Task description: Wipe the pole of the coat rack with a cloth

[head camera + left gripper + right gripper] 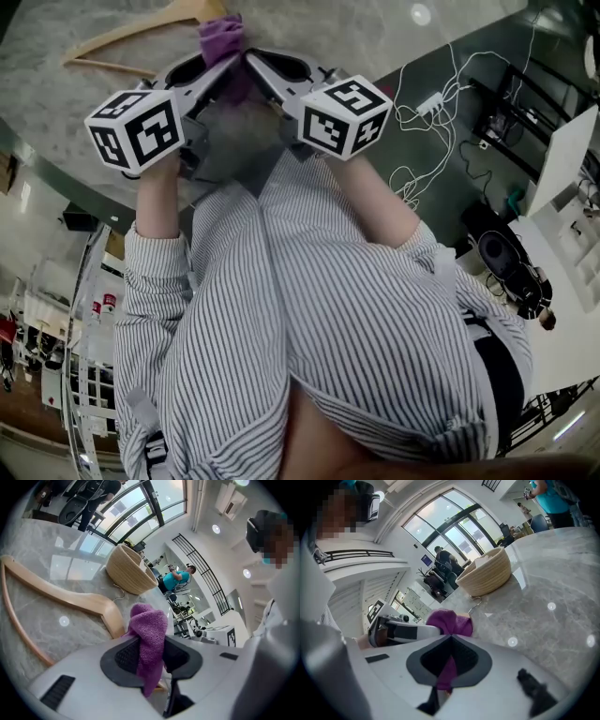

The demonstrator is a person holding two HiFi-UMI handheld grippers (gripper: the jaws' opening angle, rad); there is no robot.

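Observation:
A purple cloth (222,39) is bunched between both grippers over the marble table (56,103). My left gripper (223,73) is shut on it; in the left gripper view the cloth (151,630) hangs pinched between the dark pads. My right gripper (253,62) meets it tip to tip and is also shut on the cloth (449,623), a strip of which hangs between its jaws. No coat rack or pole shows in any view.
A wooden clothes hanger (141,33) lies on the marble table just beyond the grippers, and shows close ahead as the hanger (56,597). A woven basket (127,569) stands farther back on the table. White cables (427,122) trail on the floor to the right.

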